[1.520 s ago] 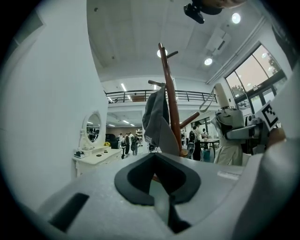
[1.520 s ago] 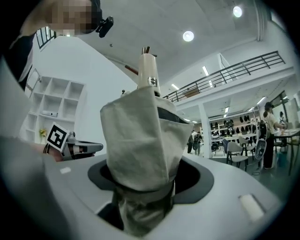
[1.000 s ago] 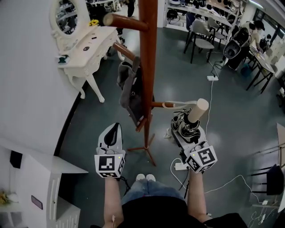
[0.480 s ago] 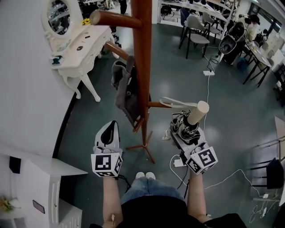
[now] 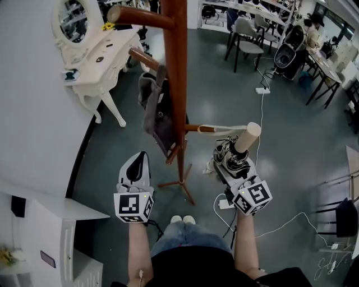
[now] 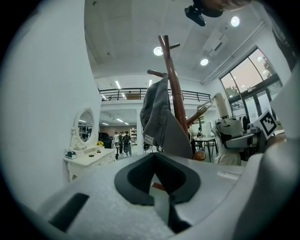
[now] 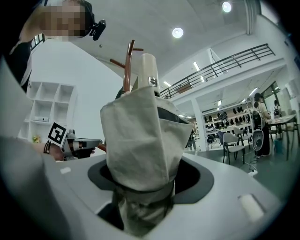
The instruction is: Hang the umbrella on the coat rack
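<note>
The person wears a black top (image 5: 193, 272), faded blue jeans (image 5: 174, 242) and white shoes (image 5: 182, 220). The pale grey plastic left tool (image 5: 139, 161) and matching right tool (image 5: 235, 162) each carry a cube of black-and-white square markers (image 5: 133, 206). A small black camera (image 6: 193, 12) sits at the head.

Large open hall, part workspace, part showroom. High white ceiling with round lights (image 7: 177, 32), mezzanine railing (image 7: 225, 63), tall windows (image 6: 246, 77). Grey polished floor (image 5: 291, 146) with loose cable (image 5: 261, 109) and power strip (image 5: 261, 90). Long table (image 5: 269, 15) and chairs (image 5: 247, 33) at far side, people (image 6: 121, 139) standing about, stocked display shelves (image 7: 229, 124) at back. Home-style corner set up inside: white dressing table (image 5: 106, 53) with oval mirror (image 5: 73, 19), white cubby shelf (image 7: 44, 105).
</note>
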Demonstrator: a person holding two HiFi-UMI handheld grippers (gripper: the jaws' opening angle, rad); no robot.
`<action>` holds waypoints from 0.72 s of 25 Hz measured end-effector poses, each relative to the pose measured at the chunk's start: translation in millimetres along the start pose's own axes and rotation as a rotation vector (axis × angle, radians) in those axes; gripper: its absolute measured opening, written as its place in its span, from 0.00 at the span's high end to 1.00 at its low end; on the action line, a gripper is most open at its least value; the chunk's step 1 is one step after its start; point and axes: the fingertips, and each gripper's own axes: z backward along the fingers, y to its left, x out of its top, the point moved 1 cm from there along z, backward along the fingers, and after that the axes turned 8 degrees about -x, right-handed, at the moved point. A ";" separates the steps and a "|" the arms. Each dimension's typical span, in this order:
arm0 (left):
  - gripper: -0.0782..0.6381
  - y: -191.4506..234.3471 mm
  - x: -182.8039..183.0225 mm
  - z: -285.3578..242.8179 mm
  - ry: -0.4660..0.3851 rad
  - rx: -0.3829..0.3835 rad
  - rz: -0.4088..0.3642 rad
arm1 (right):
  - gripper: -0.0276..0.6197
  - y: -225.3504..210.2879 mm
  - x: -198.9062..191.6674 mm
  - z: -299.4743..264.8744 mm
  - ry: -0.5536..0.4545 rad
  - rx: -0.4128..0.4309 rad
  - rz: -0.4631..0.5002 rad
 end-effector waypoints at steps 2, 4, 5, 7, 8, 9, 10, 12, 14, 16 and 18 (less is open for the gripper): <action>0.88 1.7 -1.4 0.1 0.001 0.004 -0.002 | 0.48 -2.1 -6.3 -2.9 0.005 -0.004 -0.005; 0.88 2.7 -3.4 -0.8 0.002 0.007 -0.003 | 0.48 -4.7 -11.1 -5.7 0.005 -0.008 -0.012; 0.88 3.3 -4.9 -1.5 0.003 0.008 -0.003 | 0.48 -6.2 -13.3 -7.5 0.006 -0.010 -0.017; 0.88 5.1 -7.8 -3.4 0.007 0.008 -0.004 | 0.48 -10.2 -17.6 -13.2 0.011 -0.016 -0.029; 0.88 6.1 -8.3 -4.3 0.009 0.007 -0.005 | 0.48 -12.5 -19.5 -16.6 0.017 -0.023 -0.033; 0.88 6.9 -8.2 -4.8 0.010 0.007 -0.005 | 0.48 -14.8 -21.3 -19.6 0.025 -0.030 -0.034; 0.88 7.6 -7.4 -4.9 0.011 0.007 -0.006 | 0.48 -16.8 -22.8 -22.1 0.033 -0.035 -0.032; 0.88 9.7 -5.6 -4.5 0.008 0.013 -0.005 | 0.48 -18.9 -24.8 -26.4 0.045 -0.038 -0.025; 0.88 12.8 -4.8 -3.8 0.006 0.021 -0.004 | 0.48 -18.6 -29.2 -30.6 0.052 -0.032 -0.028; 0.88 15.5 -6.1 -2.7 0.005 0.026 0.000 | 0.48 -16.2 -39.8 -34.6 0.068 -0.027 -0.030; 0.88 16.2 -9.2 -1.4 0.006 0.023 0.002 | 0.48 -11.8 -55.6 -38.2 0.094 -0.023 -0.012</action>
